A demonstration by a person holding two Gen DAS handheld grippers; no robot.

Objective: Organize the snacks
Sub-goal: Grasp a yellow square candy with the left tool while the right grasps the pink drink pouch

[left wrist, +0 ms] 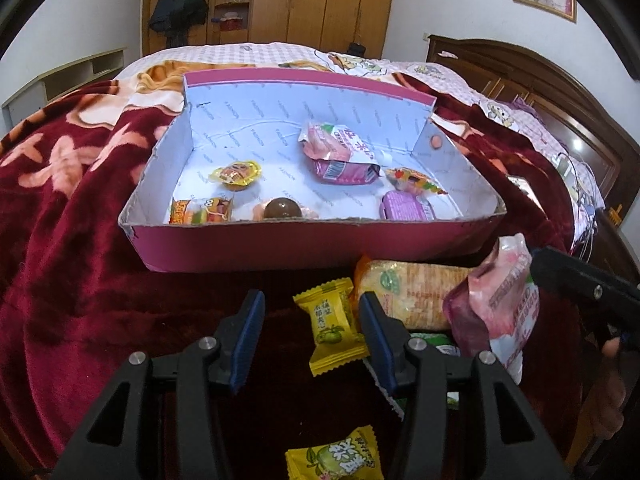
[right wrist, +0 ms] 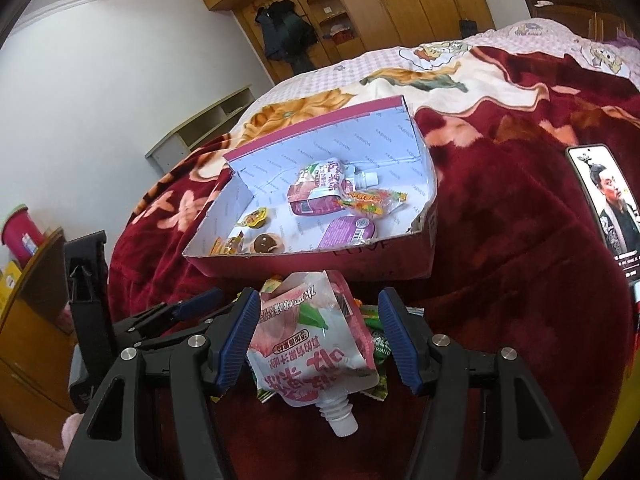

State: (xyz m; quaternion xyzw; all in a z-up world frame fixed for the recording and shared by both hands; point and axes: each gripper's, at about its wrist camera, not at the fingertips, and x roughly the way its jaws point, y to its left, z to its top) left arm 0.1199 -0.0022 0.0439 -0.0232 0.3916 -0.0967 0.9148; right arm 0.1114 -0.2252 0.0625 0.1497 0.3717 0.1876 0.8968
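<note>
My shallow pink cardboard box with a white printed lining (left wrist: pixel 280 246) sits on the dark red flowered blanket (left wrist: pixel 68 216), its far flap standing upright. Inside it I see a pink and purple spouted drink pouch (left wrist: pixel 340 152) toward the back, a bright multicoloured candy packet (left wrist: pixel 414 181) just beside it on the right, and a purple foil-lidded cup (left wrist: pixel 408 208) near the front right corner. On the left half lie a small yellow-lidded jelly cup (left wrist: pixel 237 174), an orange burger-print gummy packet (left wrist: pixel 202 211) against the front wall, and a round brown chocolate ball in clear wrap (left wrist: pixel 283 209) next to it.

The remaining snacks lie loose on the blanket in front of the box. My left gripper (left wrist: pixel 312 344) has its fingers apart on either side of a small yellow wrapped candy (left wrist: pixel 332 330), not pressing on it. A long orange packet of rice crackers (left wrist: pixel 416 294) lies just behind that, and a second yellow candy (left wrist: pixel 340 458) lies nearer me.

My right gripper (right wrist: pixel 316 344) is also spread, straddling a white and pink peach drink pouch (right wrist: pixel 316 344) with its capped spout pointing toward me; whether the left pad touches the pouch I cannot tell. The pouch rests on a heap of green wrappers (right wrist: pixel 376 344).
</note>
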